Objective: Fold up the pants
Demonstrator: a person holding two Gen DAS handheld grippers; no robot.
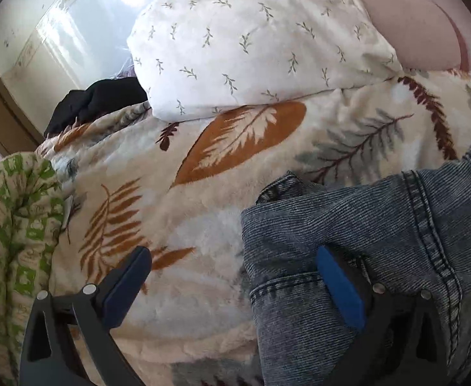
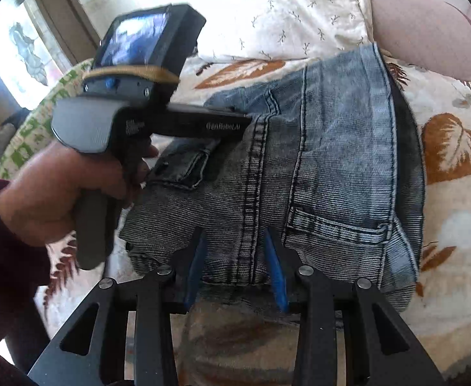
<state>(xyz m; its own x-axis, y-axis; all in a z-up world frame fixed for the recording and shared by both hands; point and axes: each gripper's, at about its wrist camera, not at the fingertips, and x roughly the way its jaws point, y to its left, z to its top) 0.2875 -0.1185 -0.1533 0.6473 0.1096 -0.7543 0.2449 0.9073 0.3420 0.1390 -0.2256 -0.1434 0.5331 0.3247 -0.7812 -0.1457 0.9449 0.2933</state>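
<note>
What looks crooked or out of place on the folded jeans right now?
The jeans lie folded on the leaf-print blanket, but not squarely: layer edges on the left are staggered and a pocket flap sticks out. No damage or spills visible.

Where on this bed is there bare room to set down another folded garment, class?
The widest free patch is the leaf-print fleece blanket between the folded blue denim pants, the green-patterned quilt and the white sprig-print pillow. A narrower strip lies right of the pants in the right wrist view. Around the pants it is crowded by both grippers.
</note>
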